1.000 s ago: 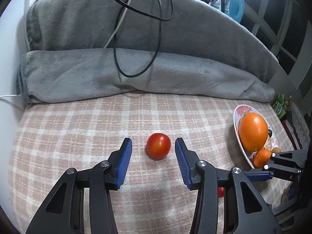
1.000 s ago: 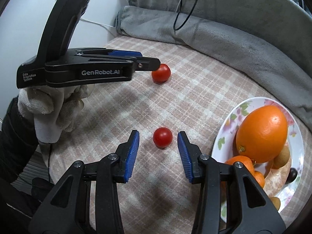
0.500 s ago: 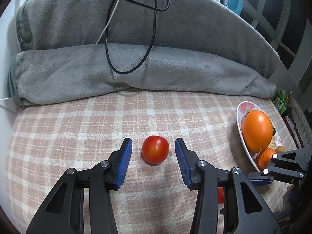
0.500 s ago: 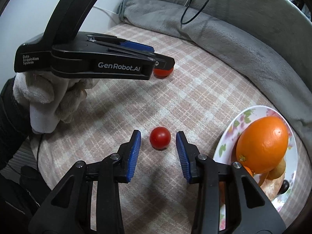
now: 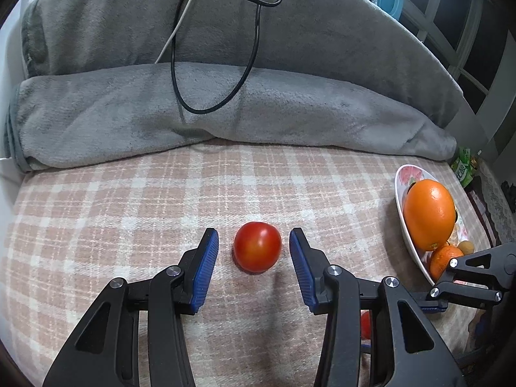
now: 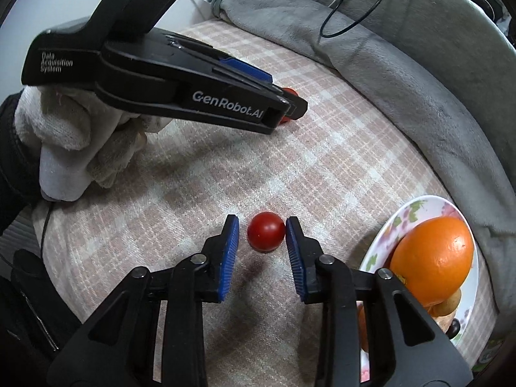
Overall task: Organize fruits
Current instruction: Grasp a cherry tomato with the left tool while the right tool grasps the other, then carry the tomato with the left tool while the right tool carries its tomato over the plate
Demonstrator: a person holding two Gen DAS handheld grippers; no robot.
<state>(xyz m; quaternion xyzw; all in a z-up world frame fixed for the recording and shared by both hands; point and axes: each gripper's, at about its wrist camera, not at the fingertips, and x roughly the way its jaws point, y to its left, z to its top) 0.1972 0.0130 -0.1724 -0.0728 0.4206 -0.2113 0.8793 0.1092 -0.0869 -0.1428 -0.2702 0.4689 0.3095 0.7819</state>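
Left gripper (image 5: 253, 259) jaws spread around large tomato (image 5: 257, 247); only the right wrist view shows right gripper (image 6: 262, 250) jaws spread beside small tomato (image 6: 266, 231).

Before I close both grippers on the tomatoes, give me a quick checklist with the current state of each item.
1. Left gripper open around the larger tomato: ok, gaps on both sides.
2. Right gripper open around the smaller tomato: ok, right pad nearly touching.
3. Both tomatoes resting on the plaid cloth: ok.
4. Grippers apart from each other: ok.
5. Room left on the plate beside the orange: cannot tell, partly hidden.
6. Pad depth on the larger tomato: cannot tell.
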